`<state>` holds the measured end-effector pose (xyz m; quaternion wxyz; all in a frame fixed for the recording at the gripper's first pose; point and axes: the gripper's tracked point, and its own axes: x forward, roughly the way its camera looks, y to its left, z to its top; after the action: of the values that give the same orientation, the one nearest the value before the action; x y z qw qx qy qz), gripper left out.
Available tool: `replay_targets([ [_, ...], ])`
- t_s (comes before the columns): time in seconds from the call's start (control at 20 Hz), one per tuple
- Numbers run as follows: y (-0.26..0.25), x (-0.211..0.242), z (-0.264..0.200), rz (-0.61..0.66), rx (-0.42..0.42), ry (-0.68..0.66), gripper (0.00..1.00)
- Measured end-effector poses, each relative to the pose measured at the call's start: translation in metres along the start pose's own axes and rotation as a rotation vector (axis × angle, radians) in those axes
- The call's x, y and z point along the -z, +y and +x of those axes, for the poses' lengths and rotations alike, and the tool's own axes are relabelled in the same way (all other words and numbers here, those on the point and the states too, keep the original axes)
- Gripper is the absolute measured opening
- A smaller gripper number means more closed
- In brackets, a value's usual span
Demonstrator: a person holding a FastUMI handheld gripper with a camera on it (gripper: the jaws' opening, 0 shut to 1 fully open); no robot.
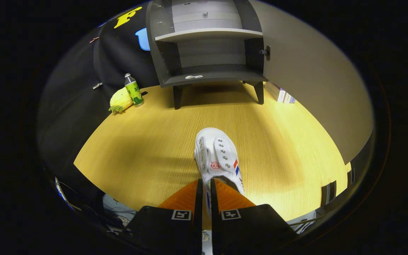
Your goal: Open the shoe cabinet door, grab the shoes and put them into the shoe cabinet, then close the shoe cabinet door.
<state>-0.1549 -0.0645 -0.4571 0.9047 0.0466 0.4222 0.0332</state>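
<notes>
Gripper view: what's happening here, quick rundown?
A hand-held gripper is shut on a white shoe, pinching its heel side, with the toe pointing ahead toward the shoe cabinet. The shoe looks lifted above the wooden table, though that is hard to confirm. The cabinet door is already swung open to the right and the lower shelf holds no shoe yet. A green bottle and a yellow plush toy sit left of the cabinet.

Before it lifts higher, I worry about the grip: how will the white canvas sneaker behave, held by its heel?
The white canvas sneaker looks soft, so its heel wall may buckle where the tool pinches it. Its toe juts well beyond the fingers, so it may droop or swing. It probably weighs little.
</notes>
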Motion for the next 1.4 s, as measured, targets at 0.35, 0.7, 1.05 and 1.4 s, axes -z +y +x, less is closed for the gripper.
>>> replay_targets([
  [0.35,0.002,0.017,0.02,0.007,-0.026,0.06,0.22],
  [0.7,0.007,0.019,0.047,-0.004,-0.042,0.066,0.21],
  [1.05,0.014,0.006,0.071,-0.014,-0.053,-0.01,0.21],
  [1.4,0.01,-0.005,0.08,0.0,-0.054,-0.121,0.18],
])
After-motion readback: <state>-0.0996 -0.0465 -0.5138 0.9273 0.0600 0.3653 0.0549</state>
